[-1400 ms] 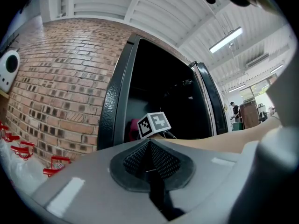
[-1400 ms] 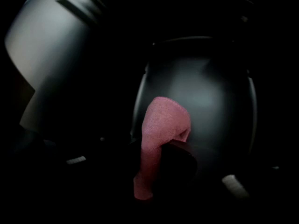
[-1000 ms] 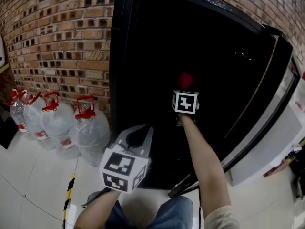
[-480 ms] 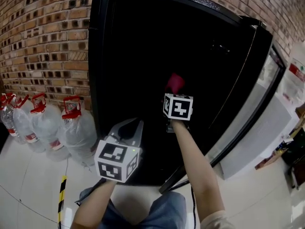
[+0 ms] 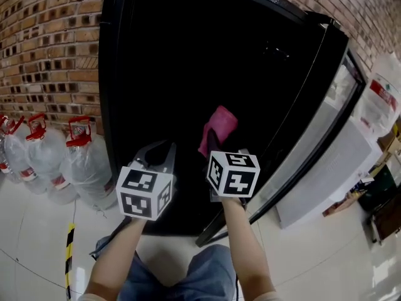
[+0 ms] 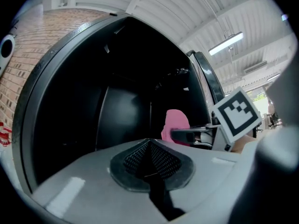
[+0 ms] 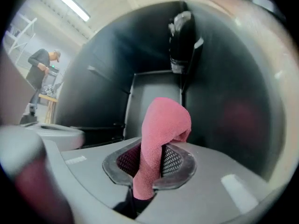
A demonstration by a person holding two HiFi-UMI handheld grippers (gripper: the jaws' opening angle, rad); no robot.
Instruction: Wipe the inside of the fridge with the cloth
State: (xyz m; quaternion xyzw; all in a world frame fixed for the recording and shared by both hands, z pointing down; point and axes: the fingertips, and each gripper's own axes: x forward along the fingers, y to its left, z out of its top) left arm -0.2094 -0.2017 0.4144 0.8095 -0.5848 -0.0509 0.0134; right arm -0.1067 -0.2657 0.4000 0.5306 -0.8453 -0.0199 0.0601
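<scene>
"What fills your sight?"

"The black fridge (image 5: 188, 74), its door (image 5: 326, 137) swung open to my right. Only the head view takes in the brick wall (image 5: 44, 42) and the big water bottles (image 5: 81, 162) left of it. Only my right gripper view catches a person (image 7: 42, 73) standing far off."

"And your jaws?"

"My left gripper (image 6: 150, 160) is pressed together on nothing. My right gripper (image 7: 147, 167) pinches the cloth (image 7: 161, 134), held up before the dark interior; I can't tell whether it touches a wall."

"How does the cloth look?"

"Pink and nubbly. It rises from the pads, then folds over and droops at the top."
</scene>
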